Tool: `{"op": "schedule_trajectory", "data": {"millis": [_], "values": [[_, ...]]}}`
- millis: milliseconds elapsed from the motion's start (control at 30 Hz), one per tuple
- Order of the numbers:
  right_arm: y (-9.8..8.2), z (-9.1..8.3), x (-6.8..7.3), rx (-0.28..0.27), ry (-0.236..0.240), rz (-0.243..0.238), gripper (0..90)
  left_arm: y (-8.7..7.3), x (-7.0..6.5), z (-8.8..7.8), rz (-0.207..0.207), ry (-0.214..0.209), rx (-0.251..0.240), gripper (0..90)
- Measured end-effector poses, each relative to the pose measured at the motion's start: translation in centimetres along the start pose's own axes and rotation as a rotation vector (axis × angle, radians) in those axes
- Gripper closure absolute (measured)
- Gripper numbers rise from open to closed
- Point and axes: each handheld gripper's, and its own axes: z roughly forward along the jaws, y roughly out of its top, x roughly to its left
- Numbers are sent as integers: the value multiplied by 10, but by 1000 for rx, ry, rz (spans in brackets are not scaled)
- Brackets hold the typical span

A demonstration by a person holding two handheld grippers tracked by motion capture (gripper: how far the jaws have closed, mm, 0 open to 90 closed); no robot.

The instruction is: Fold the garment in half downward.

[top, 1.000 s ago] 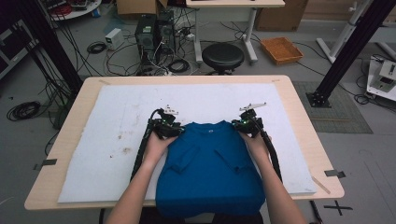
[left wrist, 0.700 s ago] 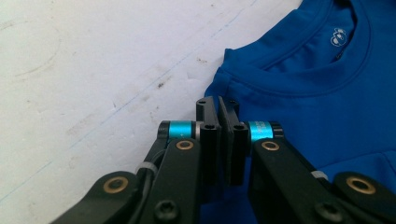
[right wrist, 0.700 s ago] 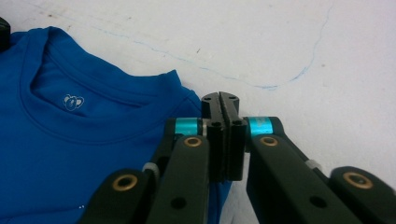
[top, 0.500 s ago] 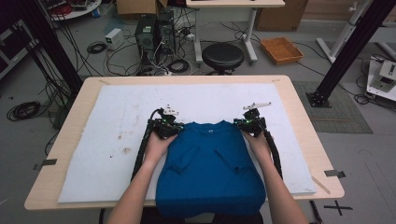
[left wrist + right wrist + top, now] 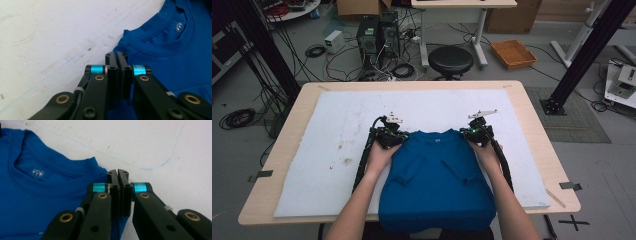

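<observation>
A blue T-shirt (image 5: 437,185) lies face up on the white mat (image 5: 332,125), collar away from the person, sleeves folded in, hem hanging over the near edge. My left gripper (image 5: 398,138) sits at the shirt's left shoulder. In the left gripper view its jaws (image 5: 116,53) stand pressed together on the shoulder corner of the shirt (image 5: 170,45). My right gripper (image 5: 473,134) sits at the right shoulder. In the right gripper view its jaws (image 5: 117,171) are likewise closed on the shoulder edge of the shirt (image 5: 37,195), with blue cloth showing under them.
The mat covers most of a wooden table (image 5: 534,135); it has faint stains at the left (image 5: 344,150). Beyond the table on the floor stand a black stool (image 5: 450,60), computer towers (image 5: 374,35), cables and an orange tray (image 5: 513,53).
</observation>
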Motion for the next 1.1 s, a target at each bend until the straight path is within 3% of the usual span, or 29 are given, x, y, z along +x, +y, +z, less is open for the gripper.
{"op": "schedule_trajectory", "data": {"millis": [233,333,600,900,1100], "values": [[11,-3,-4,-53,12,22,893,10,8,-4,0,1,-21,879],[17,-6,-5,-81,8,35,893,21,15,-8,-13,2,-56,879],[22,-30,-3,-155,19,35,893,31,9,-26,9,-10,-112,879],[12,-69,14,-235,45,21,893,28,-19,-65,66,-43,-194,878],[-9,-93,31,-261,51,-32,893,13,-41,-87,128,-64,-210,878]]}}
